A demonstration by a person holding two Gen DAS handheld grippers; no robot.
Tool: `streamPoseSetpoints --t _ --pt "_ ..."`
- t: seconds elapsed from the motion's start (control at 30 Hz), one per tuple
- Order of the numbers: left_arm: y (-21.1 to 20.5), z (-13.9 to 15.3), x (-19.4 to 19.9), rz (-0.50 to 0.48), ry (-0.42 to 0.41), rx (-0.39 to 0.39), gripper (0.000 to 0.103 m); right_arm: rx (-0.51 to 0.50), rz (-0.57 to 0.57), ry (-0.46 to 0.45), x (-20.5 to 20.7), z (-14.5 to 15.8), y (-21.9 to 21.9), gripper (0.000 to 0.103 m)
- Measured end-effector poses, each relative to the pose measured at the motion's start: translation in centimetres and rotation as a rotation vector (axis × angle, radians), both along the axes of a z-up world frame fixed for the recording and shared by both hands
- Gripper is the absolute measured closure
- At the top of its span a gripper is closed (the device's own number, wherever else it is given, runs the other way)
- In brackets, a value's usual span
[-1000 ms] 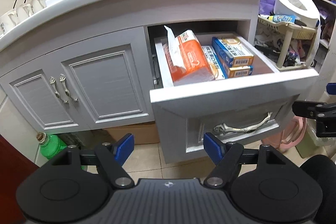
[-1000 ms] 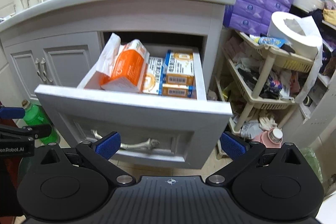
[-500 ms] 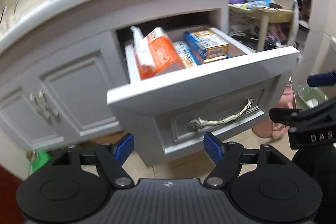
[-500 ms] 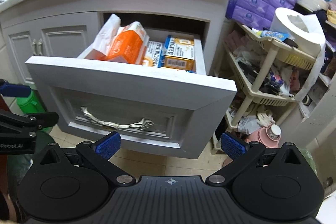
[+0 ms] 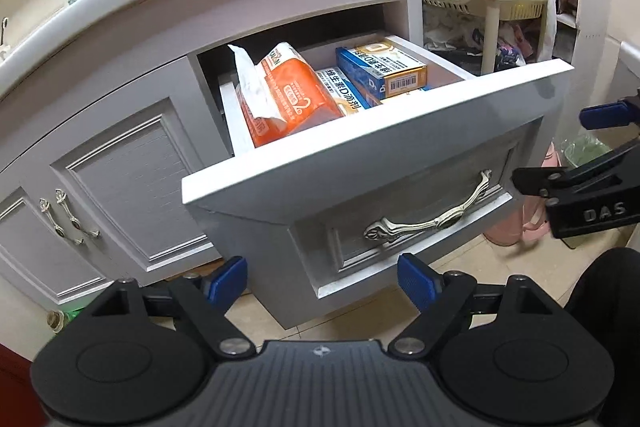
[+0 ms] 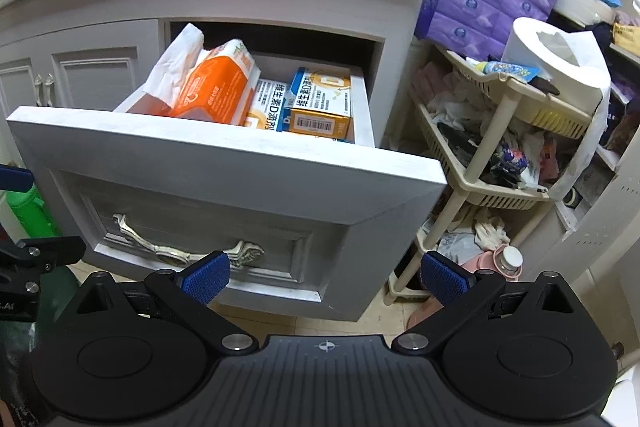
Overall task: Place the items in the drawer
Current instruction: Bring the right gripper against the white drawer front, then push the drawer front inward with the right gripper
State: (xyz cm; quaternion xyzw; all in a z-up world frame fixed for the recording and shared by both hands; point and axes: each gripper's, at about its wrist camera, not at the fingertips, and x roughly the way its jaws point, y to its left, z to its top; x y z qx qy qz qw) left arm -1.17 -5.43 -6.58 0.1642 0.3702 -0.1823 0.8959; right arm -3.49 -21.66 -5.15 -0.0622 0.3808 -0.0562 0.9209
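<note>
While the drawer [image 5: 372,147] is standing open, both grippers are waiting empty.
The left gripper [image 5: 324,281] and right gripper [image 6: 326,277] are spreading their jaws wide before the handle [image 6: 188,251].

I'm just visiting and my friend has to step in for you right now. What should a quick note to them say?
Left gripper: open, holding nothing, low in front of the drawer.
Right gripper: open, holding nothing, near the drawer's handle.
Drawer is pulled out. Inside: orange tissue pack on the left, vitamin boxes on the right.
Done: those items are in.
Left: probably push the drawer shut.
</note>
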Motion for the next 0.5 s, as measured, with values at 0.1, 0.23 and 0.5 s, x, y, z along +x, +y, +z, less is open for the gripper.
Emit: streamPoseSetpoints --t 0.1,0.23,0.5 --pt "0.4 0.2 0.3 0.026 0.019 -0.051 0.005 -0.001 0.008 -0.009 0.4 -0.2 0.8 0.0" --pt "0.7 0.2 0.6 0.05 0.035 -0.09 0.005 -0.01 0.017 -0.032 0.8 -0.3 1.9 0.0" --pt "0.3 -0.1 0.9 0.072 0.027 -0.086 0.005 0.025 -0.038 -0.053 1.7 -0.6 2.0 0.0"
